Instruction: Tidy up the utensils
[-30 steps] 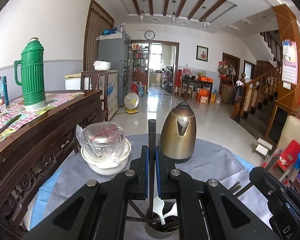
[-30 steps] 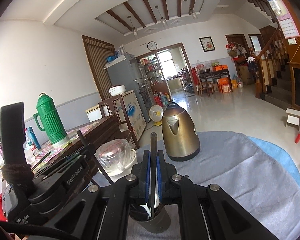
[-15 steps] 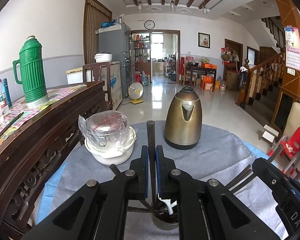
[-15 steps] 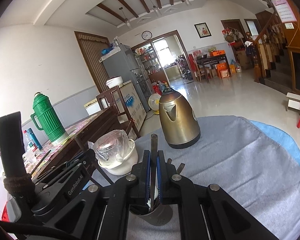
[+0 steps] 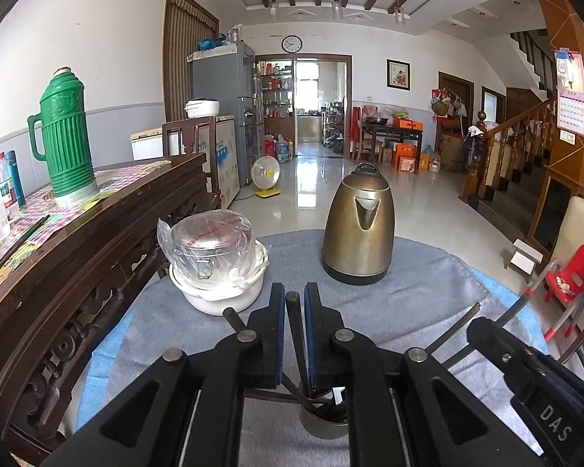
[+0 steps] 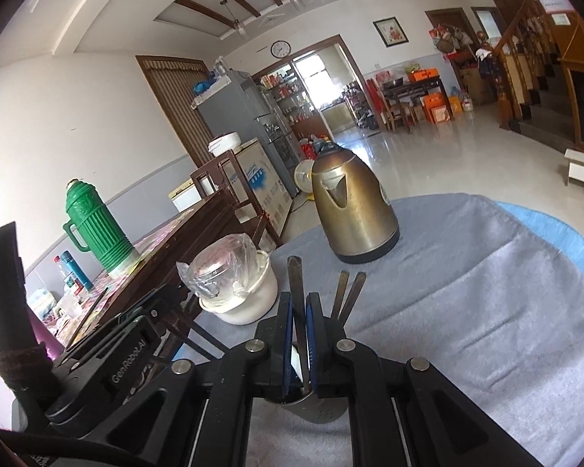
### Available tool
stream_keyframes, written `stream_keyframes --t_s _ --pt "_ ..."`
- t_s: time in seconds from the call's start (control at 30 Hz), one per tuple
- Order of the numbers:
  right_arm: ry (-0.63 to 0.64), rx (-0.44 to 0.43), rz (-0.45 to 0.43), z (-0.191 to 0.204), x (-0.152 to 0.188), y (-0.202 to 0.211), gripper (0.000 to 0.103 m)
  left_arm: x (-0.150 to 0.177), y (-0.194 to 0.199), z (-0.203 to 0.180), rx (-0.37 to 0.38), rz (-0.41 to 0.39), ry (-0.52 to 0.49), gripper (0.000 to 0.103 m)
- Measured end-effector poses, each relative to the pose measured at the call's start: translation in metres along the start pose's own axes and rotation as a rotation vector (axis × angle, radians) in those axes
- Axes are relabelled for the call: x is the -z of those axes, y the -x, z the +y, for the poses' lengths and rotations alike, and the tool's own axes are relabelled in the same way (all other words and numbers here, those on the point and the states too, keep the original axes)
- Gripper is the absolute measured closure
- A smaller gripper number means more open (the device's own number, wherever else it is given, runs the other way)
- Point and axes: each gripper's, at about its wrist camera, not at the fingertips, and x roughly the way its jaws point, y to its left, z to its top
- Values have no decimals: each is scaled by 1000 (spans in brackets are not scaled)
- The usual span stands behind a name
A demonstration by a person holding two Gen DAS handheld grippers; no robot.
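Metal utensil holder sits beneath both grippers; left gripper and right gripper each pinch a dark utensil handle. Lower straight toward 6 o'clock, then release.

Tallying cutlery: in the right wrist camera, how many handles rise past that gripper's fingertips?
3: one handle between the right gripper fingers, two more just right of it. Others may be hidden.

The left gripper is showing a black plastic body, blue pads and round silver screws. The right gripper is looking the same, with white letters "DAS" showing on its side.
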Motion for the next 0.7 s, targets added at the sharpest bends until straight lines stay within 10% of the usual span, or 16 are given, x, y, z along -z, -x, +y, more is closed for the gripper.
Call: stream_keyframes --t_s 0.13,0.7 --pt "-17 -21 15 -1 2 -2 93 0 10 0 -9 -27 -6 70" --pt "-90 -52 -23 -8 -2 28 88 1 48 8 -33 -86 -15 46"
